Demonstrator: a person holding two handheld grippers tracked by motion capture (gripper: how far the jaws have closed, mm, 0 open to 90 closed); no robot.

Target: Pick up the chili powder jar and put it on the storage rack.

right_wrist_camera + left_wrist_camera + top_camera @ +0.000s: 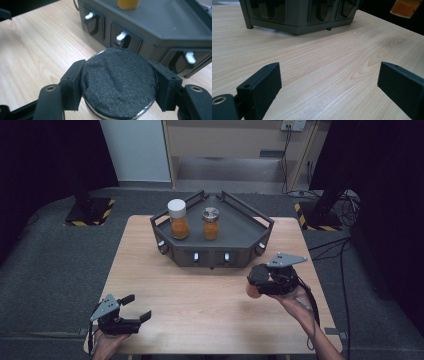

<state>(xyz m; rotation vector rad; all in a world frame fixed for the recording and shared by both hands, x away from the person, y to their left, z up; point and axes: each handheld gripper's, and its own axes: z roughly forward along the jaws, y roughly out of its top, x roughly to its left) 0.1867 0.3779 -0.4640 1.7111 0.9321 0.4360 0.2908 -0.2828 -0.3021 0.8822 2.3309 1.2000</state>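
the left gripper (134, 308) has a black body topped by a grey 3-cornered plate, and its 2 black jaws end in flat rectangular pads (262, 90), each with a small round hole near the upper edge. a brass-coloured ring sits at the base of one jaw. the right gripper (256, 282) is built alike: black body, grey 3-cornered plate with small dark holes, square-edged black pads (73, 83) and a brass-ringed screw hole on each jaw arm. a black cable trails from it along the person's bare forearm; both forearms are without sleeves.
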